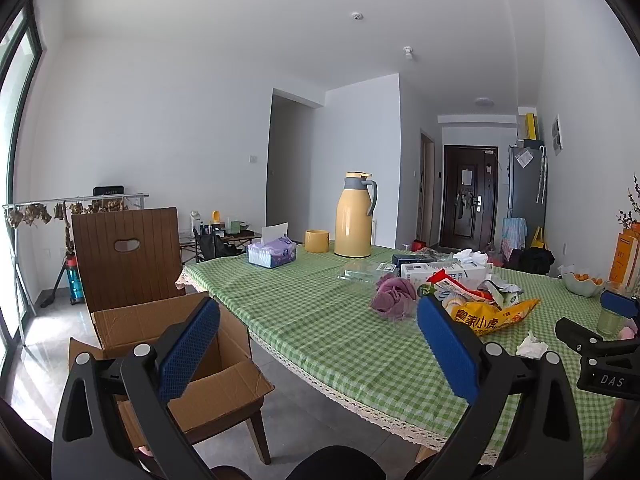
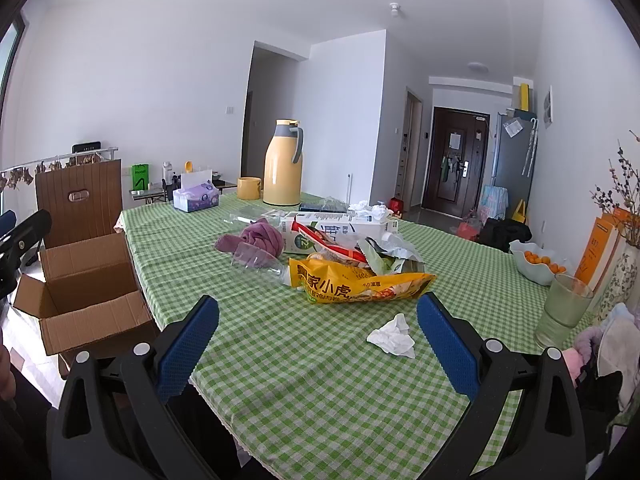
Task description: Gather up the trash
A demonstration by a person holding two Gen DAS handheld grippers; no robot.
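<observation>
A heap of trash lies mid-table: a yellow snack bag point(image 2: 360, 282), a crushed clear plastic bottle point(image 2: 260, 262), a white carton point(image 2: 340, 226), wrappers and a purple cloth point(image 2: 256, 236). A crumpled white tissue point(image 2: 394, 336) lies alone near the front edge, just inside my right gripper point(image 2: 318, 344), which is open and empty above the tablecloth. My left gripper point(image 1: 318, 344) is open and empty too, held over the table's left edge. An open cardboard box point(image 1: 176, 356) sits on a wooden chair point(image 1: 128, 252) left of the table. The snack bag point(image 1: 494, 316) and tissue point(image 1: 532, 346) show in the left wrist view.
On the green checked tablecloth point(image 2: 320, 380) stand a yellow thermos jug point(image 2: 282, 164), a yellow cup point(image 2: 249, 188), a tissue box point(image 2: 196, 197), a bowl of oranges point(image 2: 538, 266), a green glass point(image 2: 564, 308) and a vase at the right. The right gripper's finger point(image 1: 618, 304) reaches in from the right.
</observation>
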